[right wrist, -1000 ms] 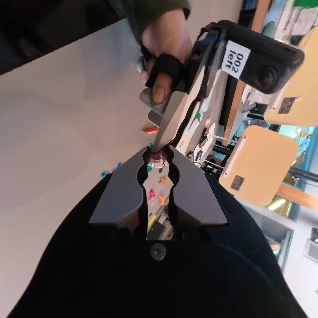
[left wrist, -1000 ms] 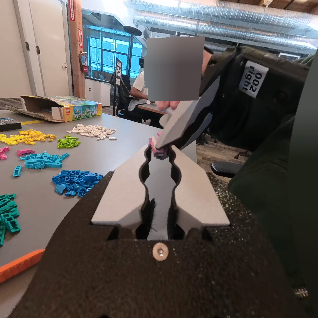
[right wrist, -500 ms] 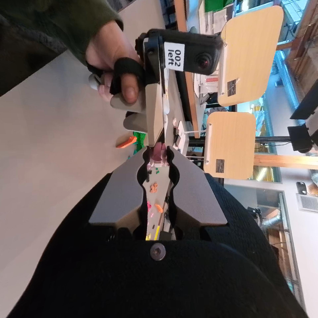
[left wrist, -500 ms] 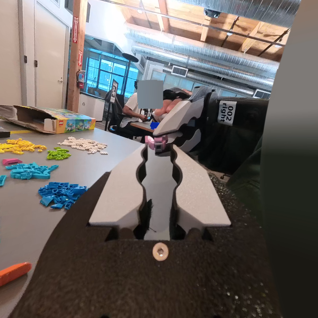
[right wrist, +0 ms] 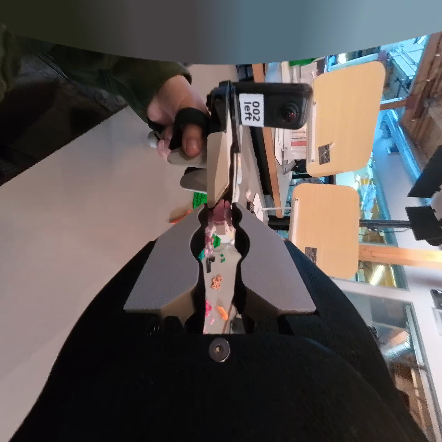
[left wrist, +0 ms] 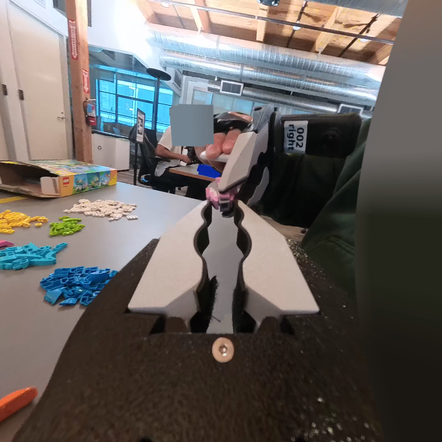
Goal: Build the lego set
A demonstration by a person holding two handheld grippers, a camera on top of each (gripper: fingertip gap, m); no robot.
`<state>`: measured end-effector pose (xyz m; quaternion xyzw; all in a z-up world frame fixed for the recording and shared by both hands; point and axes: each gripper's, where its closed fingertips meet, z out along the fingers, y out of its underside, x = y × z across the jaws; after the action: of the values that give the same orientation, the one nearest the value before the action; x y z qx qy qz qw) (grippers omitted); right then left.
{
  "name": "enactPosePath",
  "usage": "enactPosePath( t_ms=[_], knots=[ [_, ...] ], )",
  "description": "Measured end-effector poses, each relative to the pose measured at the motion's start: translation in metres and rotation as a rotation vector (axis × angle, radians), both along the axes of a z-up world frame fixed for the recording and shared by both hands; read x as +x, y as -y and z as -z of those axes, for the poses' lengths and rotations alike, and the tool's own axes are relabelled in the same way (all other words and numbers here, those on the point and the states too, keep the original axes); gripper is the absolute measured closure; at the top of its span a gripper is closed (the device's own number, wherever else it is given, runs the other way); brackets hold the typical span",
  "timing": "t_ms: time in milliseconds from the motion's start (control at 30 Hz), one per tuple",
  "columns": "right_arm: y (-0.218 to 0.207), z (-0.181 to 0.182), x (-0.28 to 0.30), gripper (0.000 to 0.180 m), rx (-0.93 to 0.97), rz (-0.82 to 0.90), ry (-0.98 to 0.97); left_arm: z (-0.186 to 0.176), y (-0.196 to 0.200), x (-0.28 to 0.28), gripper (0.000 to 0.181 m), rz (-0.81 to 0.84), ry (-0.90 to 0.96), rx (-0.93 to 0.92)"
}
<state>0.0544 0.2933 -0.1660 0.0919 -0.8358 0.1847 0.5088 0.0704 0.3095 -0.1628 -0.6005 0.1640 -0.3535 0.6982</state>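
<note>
Holding: both grippers meet in mid-air above the grey table (left wrist: 153,215), tips together on one small pink brick cluster (left wrist: 221,199).
Left gripper (left wrist: 222,208): jaws drawn nearly together, their tips at either side of the cluster; from this angle I cannot tell how hard they bite.
Right gripper (right wrist: 221,210): narrow gap too, pinching the same cluster, which looks darker pink from that side (right wrist: 221,214).
Where the piece is: off the table, caught between the two sets of tips, near the table's edge.
Slip risk: the piece is tiny and the hold is at the very tips; I reckon any twist between the hands could pop it out.
Fall risk: if dropped it may miss the table and land on the floor.
Misfit risk: pushing the parts together while tilted could jam studs or split the cluster.
Mix-up risk: a piece falling on the table could land among the sorted heaps, blue pile (left wrist: 74,285), turquoise pile (left wrist: 28,254), lime pile (left wrist: 65,226), white pile (left wrist: 102,209), yellow pile (left wrist: 16,220).
Nearby: opened set box (left wrist: 59,178) at the far side.
</note>
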Motion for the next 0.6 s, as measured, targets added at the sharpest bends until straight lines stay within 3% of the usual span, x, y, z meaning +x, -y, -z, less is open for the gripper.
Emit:
enactPosePath(
  t_ms=[333, 500, 600],
  knots=[
    [0.008, 0.003, 0.007, 0.163, 0.046, -0.030, 0.185, 0.001, 0.008, 0.008, 0.165, 0.115, 0.028, -0.010],
    [0.009, -0.011, -0.001, 0.163, -0.074, 0.012, 0.167, -0.013, 0.010, 0.001, 0.164, 0.111, 0.126, 0.040],
    [0.010, -0.016, -0.005, 0.163, -0.186, 0.036, 0.172, -0.019, 0.009, -0.008, 0.157, 0.017, 0.097, 0.089]
  ],
)
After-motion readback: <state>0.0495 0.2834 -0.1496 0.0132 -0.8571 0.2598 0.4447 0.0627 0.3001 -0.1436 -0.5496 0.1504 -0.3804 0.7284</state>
